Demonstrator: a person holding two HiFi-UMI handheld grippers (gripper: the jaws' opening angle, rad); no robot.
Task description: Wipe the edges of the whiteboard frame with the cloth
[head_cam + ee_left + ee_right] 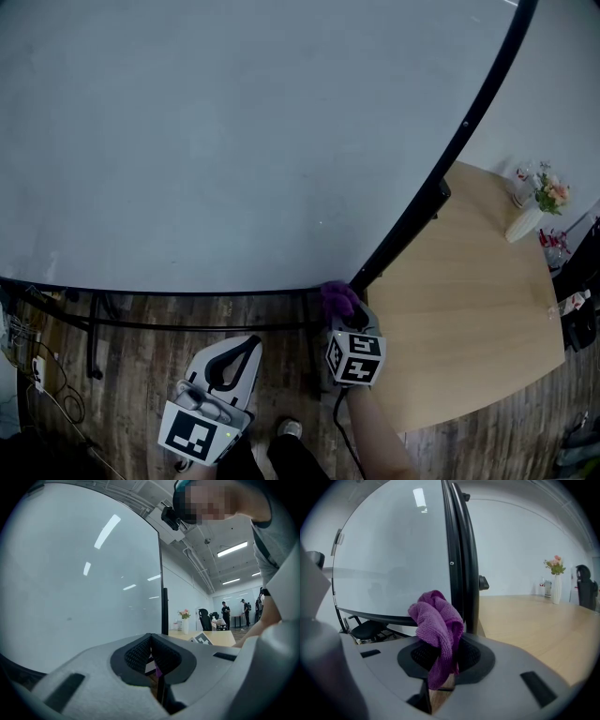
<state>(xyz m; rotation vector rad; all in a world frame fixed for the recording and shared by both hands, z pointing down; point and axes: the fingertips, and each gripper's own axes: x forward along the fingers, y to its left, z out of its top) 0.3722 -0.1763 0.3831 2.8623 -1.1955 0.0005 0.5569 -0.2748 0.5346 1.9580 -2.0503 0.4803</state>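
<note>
While the left gripper (246, 347) is hanging low over the wood floor (131, 375), below the board's bottom edge, its jaws are sitting pressed together with nothing between them. The whiteboard (234, 141) is filling most of the head view, and its black frame (469, 122) is running along the bottom and up the right side. The right gripper (345, 317) is clamping the purple cloth (339, 298), bunched above its jaws, right at the frame's lower right corner. Whether the cloth is actually touching the frame is not showing clearly. To the right, a wooden table (469, 300) is standing beside the board, and a white vase (523, 225) of flowers is standing near its far edge.
</note>
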